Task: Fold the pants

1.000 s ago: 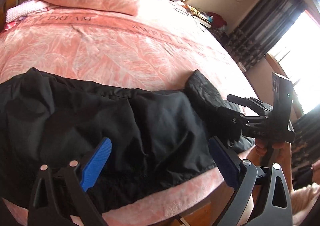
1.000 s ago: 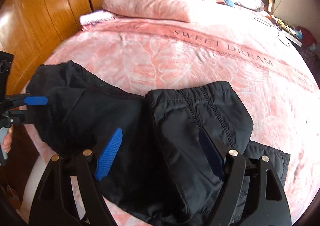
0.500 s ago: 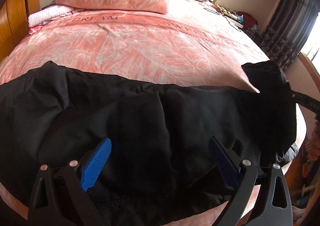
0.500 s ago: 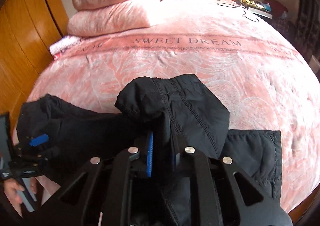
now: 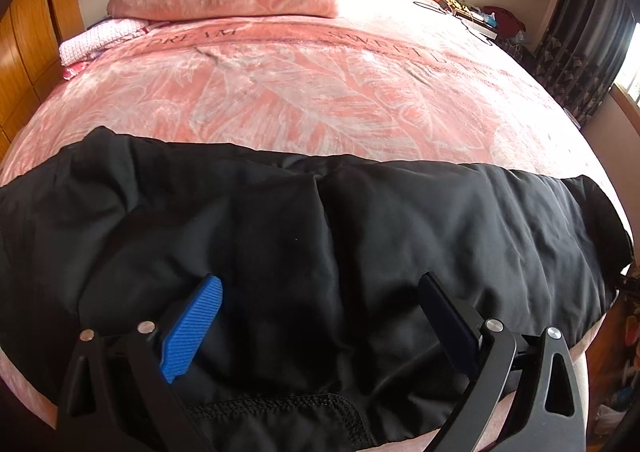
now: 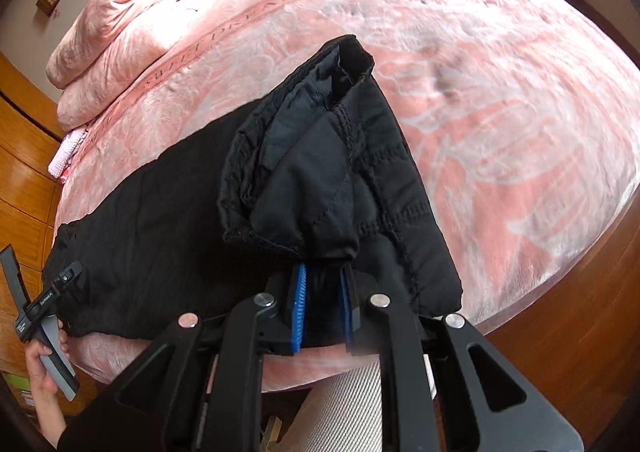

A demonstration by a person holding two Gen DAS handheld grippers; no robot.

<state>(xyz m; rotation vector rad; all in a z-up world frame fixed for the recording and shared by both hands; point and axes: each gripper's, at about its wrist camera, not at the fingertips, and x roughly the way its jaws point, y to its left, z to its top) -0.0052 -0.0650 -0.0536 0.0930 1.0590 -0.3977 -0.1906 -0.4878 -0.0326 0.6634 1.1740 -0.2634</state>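
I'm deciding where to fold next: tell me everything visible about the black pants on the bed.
The black quilted pants look like matte padded fabric with stitched seams, stretched lengthwise along the near edge of the pink bedspread. The right gripper, which has just been closing, pinches one bunched, lifted end. The left gripper hovers open over the flat middle part.

The right hand-held gripper [image 6: 323, 302] points steeply down, its jaws just closed, pinching black fabric. The left hand-held gripper [image 5: 320, 312] angles downward, blue-padded jaws spread wide.
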